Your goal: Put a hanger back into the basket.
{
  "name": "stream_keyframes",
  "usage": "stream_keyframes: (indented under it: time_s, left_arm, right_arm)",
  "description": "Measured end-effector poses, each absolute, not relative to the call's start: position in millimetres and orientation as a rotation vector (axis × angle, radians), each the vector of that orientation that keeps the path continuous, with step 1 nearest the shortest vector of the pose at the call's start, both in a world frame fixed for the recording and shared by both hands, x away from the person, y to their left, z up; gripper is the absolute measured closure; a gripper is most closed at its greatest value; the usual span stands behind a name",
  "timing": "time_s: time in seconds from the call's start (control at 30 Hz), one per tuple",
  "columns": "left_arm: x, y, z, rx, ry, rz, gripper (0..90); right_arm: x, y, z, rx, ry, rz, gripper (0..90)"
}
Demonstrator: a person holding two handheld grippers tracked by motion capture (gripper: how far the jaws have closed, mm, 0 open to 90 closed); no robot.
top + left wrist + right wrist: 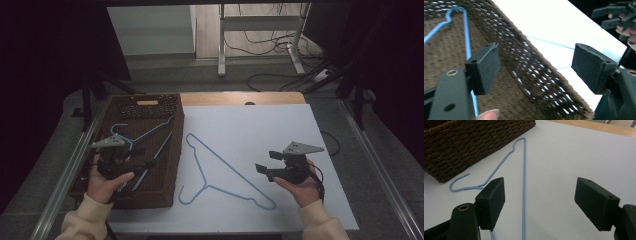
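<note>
Your left gripper [150,156] hangs over the basket [172,165] on the left side of the table [280,125]. Its jaws are spread wide and hold nothing. A blue hanger [150,131] lies inside the basket, just under that gripper. Your right gripper [266,163] hangs over the white table on the right. Its jaws are spread wide too, and they hold nothing. Another blue hanger [220,170] lies flat on the table, between the basket and your right gripper, with its hook near you.
</note>
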State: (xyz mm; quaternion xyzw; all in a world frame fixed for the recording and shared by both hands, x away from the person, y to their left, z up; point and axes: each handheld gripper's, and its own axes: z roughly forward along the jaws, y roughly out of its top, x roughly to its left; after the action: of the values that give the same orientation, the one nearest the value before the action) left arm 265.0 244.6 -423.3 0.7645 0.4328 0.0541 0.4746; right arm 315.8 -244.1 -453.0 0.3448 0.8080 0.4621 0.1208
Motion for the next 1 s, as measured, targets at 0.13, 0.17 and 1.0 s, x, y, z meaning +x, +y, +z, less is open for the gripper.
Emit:
stream_keyframes:
  time_s: [0.13, 0.17, 1.0]
  left_arm:
    - [260, 234, -427, 1.887, 1.039, 0.114, 22.4]
    - [259, 232, -428, 1.892, 1.037, 0.111, 22.4]
    - [257, 217, -432, 1.924, 1.018, 0.101, 22.5]
  right_arm:
    - [315, -242, -453, 0.994, 2.372, 1.345, 24.4]
    - [315, -241, -454, 0.992, 2.375, 1.338, 24.4]
    - [316, -236, -456, 0.986, 2.403, 1.245, 20.3]
